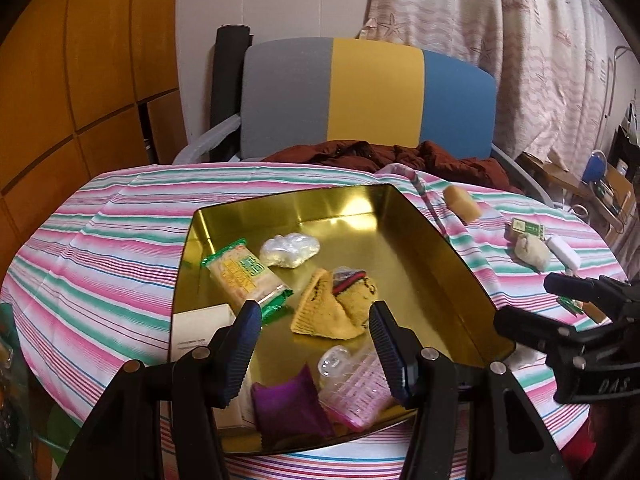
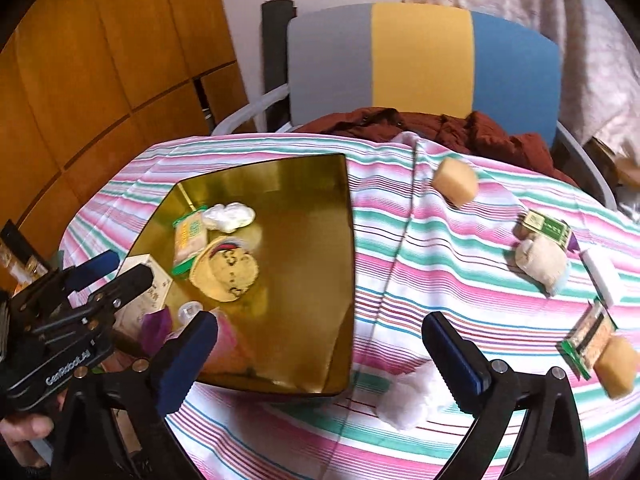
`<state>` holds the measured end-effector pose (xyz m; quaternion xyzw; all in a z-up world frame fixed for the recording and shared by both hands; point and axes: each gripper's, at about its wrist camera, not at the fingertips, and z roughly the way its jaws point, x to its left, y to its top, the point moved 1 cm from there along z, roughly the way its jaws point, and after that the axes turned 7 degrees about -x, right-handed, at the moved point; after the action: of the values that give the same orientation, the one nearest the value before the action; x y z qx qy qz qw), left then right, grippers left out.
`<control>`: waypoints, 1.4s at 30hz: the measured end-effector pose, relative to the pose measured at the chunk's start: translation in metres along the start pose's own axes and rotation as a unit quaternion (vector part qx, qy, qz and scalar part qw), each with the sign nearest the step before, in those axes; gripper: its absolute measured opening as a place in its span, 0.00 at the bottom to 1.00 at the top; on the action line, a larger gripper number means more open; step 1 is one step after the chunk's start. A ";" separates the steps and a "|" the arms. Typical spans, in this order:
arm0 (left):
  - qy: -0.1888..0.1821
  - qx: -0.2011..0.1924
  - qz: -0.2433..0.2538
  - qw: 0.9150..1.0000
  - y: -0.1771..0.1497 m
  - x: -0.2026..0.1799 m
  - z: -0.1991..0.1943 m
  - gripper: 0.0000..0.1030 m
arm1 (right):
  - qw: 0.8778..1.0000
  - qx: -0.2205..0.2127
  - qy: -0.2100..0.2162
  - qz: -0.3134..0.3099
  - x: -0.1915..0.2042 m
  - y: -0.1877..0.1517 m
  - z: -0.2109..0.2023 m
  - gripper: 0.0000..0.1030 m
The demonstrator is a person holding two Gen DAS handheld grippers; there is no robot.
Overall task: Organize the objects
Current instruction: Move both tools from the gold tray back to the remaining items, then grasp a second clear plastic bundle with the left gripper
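- The left gripper (image 1: 314, 354), jaws apart and empty, hovers over the crowded near end of the gold tin tray (image 2: 320, 360); dipping risks snagging its rim.
- The right gripper (image 2: 320, 360), also spread and empty, straddles the tray's near corner; the white wad (image 2: 408, 400) lies just beside it.
- Loose snacks sit rightward near the worktop (image 2: 400, 240) edge, where a nudge could drop them; open cloth lies between.

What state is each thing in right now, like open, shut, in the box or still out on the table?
Gold tin: open, no lid, partly filled.
Green cracker pack: lying inside the tin.
Yellow sock: folded, inside the tin.
Purple packet: inside the tin, near edge.
White cotton wad: out on the tablecloth.
Tan block: out on the tablecloth.
Left gripper: open, empty, over the tin.
Right gripper: open, empty.
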<state>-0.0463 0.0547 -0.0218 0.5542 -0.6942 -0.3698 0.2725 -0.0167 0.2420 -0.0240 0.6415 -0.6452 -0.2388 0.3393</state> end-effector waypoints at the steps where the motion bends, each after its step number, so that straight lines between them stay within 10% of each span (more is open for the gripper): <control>1: -0.003 0.001 0.001 1.000 -0.001 -0.001 0.000 0.55 | 1.000 0.001 -0.004 0.003 -0.003 0.000 0.000 1.00; 26: -0.098 0.011 0.084 0.992 0.001 -0.077 -0.003 0.55 | 0.975 -0.002 -0.173 0.140 -0.196 0.009 -0.038 1.00; 42: -0.215 0.047 0.235 0.947 -0.020 -0.201 0.018 0.55 | 0.954 -0.018 -0.172 0.243 -0.252 -0.007 -0.045 1.00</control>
<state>-0.0014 0.2515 -0.0423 0.2944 -0.8636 -0.3726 0.1696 0.0079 0.4967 -0.0327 0.4085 -0.8259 -0.2672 0.2822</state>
